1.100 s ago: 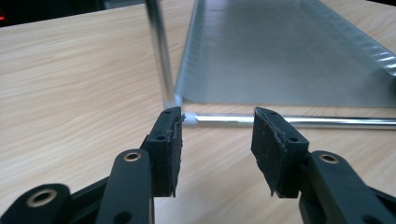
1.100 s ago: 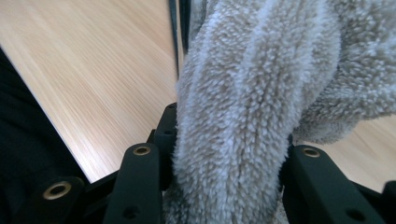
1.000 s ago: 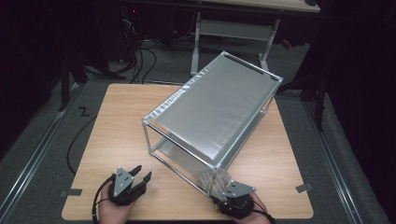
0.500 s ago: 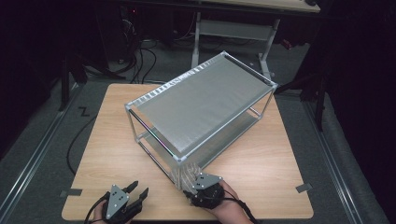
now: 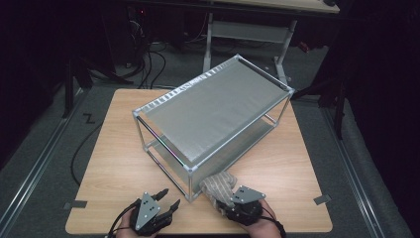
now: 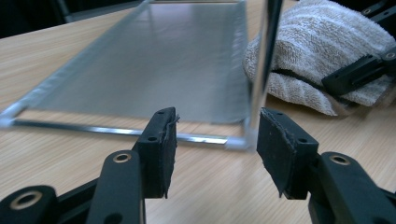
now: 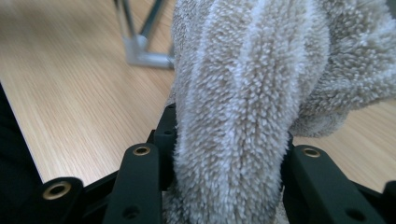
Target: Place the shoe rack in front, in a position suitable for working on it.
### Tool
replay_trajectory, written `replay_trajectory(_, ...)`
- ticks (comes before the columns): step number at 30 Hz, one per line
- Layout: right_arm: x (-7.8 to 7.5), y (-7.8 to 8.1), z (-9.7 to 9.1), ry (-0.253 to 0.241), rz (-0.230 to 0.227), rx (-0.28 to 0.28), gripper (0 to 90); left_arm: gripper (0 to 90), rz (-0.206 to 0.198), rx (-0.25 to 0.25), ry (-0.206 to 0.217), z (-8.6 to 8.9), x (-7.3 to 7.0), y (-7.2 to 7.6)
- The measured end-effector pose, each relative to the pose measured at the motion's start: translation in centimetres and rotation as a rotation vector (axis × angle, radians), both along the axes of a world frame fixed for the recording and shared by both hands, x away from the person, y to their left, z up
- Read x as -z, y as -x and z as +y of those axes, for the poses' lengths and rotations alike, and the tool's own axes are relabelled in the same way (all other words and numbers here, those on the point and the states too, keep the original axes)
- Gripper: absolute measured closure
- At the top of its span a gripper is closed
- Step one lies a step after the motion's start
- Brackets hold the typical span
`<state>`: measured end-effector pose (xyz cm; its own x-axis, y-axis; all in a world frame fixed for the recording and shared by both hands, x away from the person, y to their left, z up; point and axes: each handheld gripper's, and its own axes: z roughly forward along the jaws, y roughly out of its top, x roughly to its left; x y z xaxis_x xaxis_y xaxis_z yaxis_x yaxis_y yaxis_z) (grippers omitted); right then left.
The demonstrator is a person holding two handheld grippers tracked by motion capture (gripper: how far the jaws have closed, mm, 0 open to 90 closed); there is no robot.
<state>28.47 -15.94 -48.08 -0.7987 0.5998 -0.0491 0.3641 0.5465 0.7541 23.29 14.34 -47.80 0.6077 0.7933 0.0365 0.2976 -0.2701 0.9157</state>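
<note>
Right gripper [image 5: 229,198] at near edge of table, jaws pinched on a bunched grey-beige towel [image 5: 218,184]; in right gripper view, terry pile [image 7: 233,116] bulging up between both black jaws, pressed from either side. Towel resting on table, touching the near corner post of the rack. Right hand [image 5: 257,220] in from bottom edge, gripper pointing away and slightly left toward that corner.

Left gripper [image 5: 166,198] just left of the same corner, jaws spread wide, just been opening, nothing between them; in left gripper view [image 6: 212,135], pads apart with bare tabletop in the gap, corner post of rack [image 6: 264,70] close ahead of the right-hand pad, not touched. Left hand low at table's near edge, grey three-cornered plate on top, cable trailing off toward bottom.

Rack [image 5: 213,106]: two-tier metal frame with grey mesh shelves, set diagonally on table, near corner toward the grippers.

Table [image 5: 114,163]: light wood top. Grey carpeted floor around; cables [image 5: 143,59] on floor beyond far left; another table's white legs [image 5: 247,32] behind; room dark.
</note>
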Motion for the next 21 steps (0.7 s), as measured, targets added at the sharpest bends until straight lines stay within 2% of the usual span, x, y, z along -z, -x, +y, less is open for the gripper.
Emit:
replay_trajectory(6, 0.2, 1.1, -2.3, 0.009, 0.002, 0.068, 60.2, 45.3, -0.025, 0.052, 0.032, -1.6, -0.5, -1.2)
replay_trajectory(12, 0.3, 1.9, -4.3, 0.008, 0.012, 0.128, 60.2, 45.7, -0.028, 0.112, 0.058, -2.9, -0.7, -2.1)
replay_trajectory(14, 0.4, 2.1, -4.8, 0.008, 0.01, 0.143, 60.1, 50.2, -0.035, 0.122, 0.062, -3.4, -0.7, -2.2)
replay_trajectory(18, 0.4, 2.5, -5.5, 0.007, 0.014, 0.169, 60.1, 60.2, -0.04, 0.102, 0.057, -4.1, -0.6, -2.4)
replay_trajectory(21, 0.5, 2.7, -5.7, 0.011, 0.016, 0.174, 60.1, 70.8, -0.06, 0.076, 0.018, -4.3, -0.6, -2.4)
